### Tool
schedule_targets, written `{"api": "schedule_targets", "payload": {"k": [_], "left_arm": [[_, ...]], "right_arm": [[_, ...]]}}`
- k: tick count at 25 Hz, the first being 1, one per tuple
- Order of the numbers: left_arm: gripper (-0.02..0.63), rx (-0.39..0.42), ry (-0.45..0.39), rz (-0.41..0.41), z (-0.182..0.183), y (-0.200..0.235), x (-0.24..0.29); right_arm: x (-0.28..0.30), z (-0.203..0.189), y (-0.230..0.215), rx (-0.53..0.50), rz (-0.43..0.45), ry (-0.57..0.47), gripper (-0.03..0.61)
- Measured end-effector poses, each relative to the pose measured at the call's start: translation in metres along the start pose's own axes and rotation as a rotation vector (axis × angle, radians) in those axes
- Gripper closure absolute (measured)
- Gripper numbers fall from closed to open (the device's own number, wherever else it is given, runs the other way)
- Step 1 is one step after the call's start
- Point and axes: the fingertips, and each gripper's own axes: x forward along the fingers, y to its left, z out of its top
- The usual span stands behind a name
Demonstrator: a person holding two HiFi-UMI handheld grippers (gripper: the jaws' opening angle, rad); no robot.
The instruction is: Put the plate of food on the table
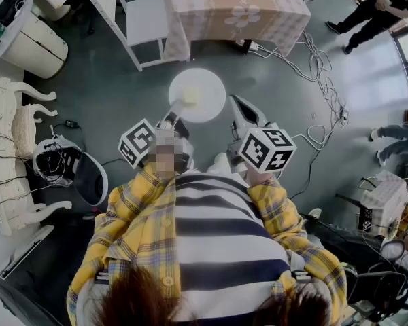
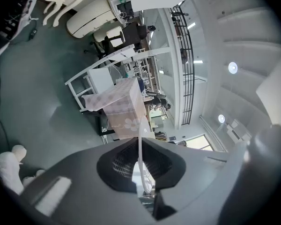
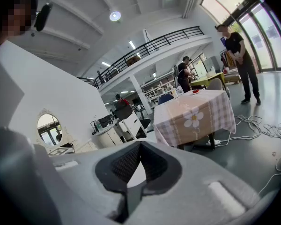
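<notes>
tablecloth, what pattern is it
The tablecloth has pale checks and a white daisy; clearest in the right gripper view.

No lettering can be read anywhere. The table has a cloth with faint script above a daisy, too small to make out.

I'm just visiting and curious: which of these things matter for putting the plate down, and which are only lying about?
Job: plate, food on it, left gripper clamped on its rim, checked-cloth table.
Lying about: white chair, floor cables, round white cabinet.
</notes>
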Motion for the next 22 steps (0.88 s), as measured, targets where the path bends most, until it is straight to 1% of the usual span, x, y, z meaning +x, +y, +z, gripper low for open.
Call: {"api": "schedule_targets", "payload": {"k": [5,9,16,22], "left_arm": [[0.604,-0.005,-0.010,0.001,0.003,0.000,0.005],[0.604,-0.009,-0.013,0.004,0.001,0.002,0.007],[0.604,-0.001,-0.003,0.010,0.003,0.008,0.000],[0.606,0.012,-0.001,0.001,0.016,0.008,-0.003]], "right_arm": [[0.005,0.005,-0.001,0.038,0.016,-0.020,0.580],[0.006,-0.004,-0.005,0.048,0.011,0.004,0.580],[0.010,-0.020,0.000,0.061,0.011,0.032,0.580],[0.019,-0.027,0.009,0.078,0.008,0.040,0.580]]}}
